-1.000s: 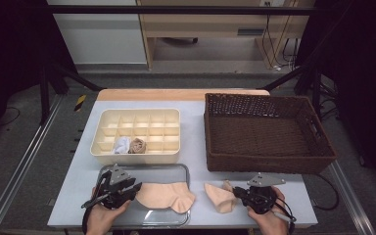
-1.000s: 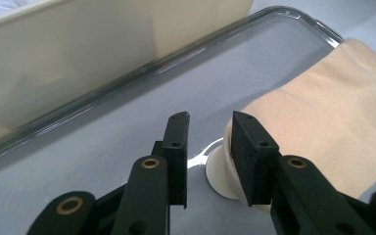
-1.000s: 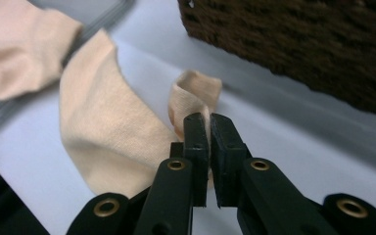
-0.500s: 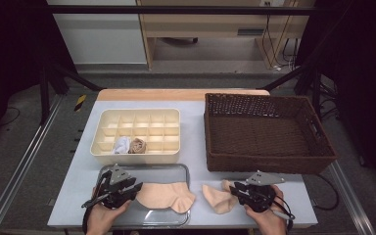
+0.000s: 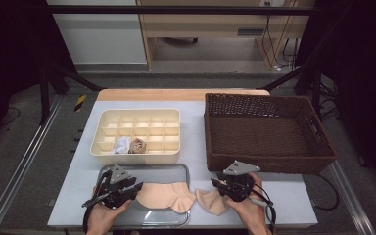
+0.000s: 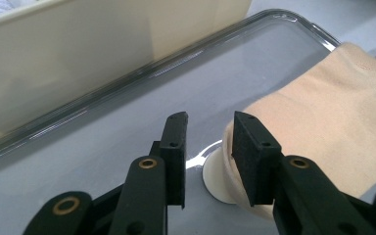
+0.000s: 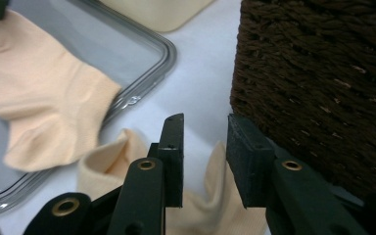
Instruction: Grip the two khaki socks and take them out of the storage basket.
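Down at the lower edge, my left tool [image 5: 136,186] sits slack-jawed at one peach sock [image 5: 164,196] on the metal tray [image 5: 178,169]; my right tool [image 5: 214,184], jaws just opening, stands over the other sock [image 5: 210,201] on the bench [image 5: 196,122], wicker basket [image 5: 269,161] beyond.

A cream plastic organiser box [image 5: 127,116], divided into a grid of small compartments, sits on the pale grey tabletop [image 5: 196,142] just beyond the tray. In its near row, two neighbouring compartments each hold a small bundle: a white one [image 5: 122,145] and, touching it, a brownish one [image 5: 137,145], possibly rolled fabric, though they are too small to tell. To the side stands a dark brown woven wicker basket [image 5: 318,147], rectangular and deep. A light wooden strip [image 5: 181,94] borders the table's far edge.
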`<action>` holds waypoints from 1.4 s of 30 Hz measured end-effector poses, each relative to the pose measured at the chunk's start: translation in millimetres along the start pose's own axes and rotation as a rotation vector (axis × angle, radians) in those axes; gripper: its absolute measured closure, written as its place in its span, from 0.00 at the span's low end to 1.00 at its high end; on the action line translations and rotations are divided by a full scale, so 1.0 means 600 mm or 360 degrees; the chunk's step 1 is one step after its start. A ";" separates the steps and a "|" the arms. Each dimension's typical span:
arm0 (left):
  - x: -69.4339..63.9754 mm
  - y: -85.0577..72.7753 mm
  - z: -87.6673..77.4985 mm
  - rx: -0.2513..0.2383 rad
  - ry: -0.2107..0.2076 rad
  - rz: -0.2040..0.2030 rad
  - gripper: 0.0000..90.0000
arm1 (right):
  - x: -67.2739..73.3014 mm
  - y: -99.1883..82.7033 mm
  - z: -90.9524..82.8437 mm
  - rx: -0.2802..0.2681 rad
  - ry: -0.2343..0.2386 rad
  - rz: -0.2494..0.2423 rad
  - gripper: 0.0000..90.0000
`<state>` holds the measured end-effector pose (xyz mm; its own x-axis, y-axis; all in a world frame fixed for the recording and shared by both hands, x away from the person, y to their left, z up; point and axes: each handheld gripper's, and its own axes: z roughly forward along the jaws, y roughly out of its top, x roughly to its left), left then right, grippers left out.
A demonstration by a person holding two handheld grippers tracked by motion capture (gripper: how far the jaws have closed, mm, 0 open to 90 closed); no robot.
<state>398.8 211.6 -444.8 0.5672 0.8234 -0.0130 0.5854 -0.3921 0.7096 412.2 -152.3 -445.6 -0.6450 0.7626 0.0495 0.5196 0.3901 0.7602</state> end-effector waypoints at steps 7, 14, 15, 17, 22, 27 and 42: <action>0.001 0.000 0.000 0.0000 -0.0003 -0.0003 0.74 | -0.005 0.002 0.027 0.0152 -0.0054 0.0020 0.93; 0.002 0.000 0.001 0.0000 0.0002 -0.0006 0.74 | 0.002 0.028 0.001 -0.0061 0.0039 0.0027 0.99; 0.002 0.000 0.001 0.0000 0.0002 -0.0007 0.74 | 0.003 0.033 -0.006 -0.0113 0.0046 0.0026 0.99; 0.002 0.000 0.000 -0.0001 0.0002 -0.0008 0.74 | 0.003 0.037 -0.013 -0.0157 0.0047 0.0023 0.99; 0.004 -0.001 0.001 0.0001 0.0006 -0.0012 0.74 | -0.021 -0.001 -0.050 -0.0244 0.0014 0.0059 0.98; 0.001 0.000 0.003 0.0004 0.0003 -0.0012 0.74 | -0.062 -0.061 -0.076 -0.0217 -0.0048 0.0210 0.98; 0.000 -0.001 0.001 0.0002 0.0001 -0.0014 0.74 | -0.064 -0.107 -0.070 0.0059 -0.0111 0.0249 0.84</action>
<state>399.2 211.7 -445.7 0.5618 0.8270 -0.0186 0.5911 -0.3856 0.7084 380.0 -228.3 -468.9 -0.5152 0.8488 0.1192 0.6316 0.2819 0.7222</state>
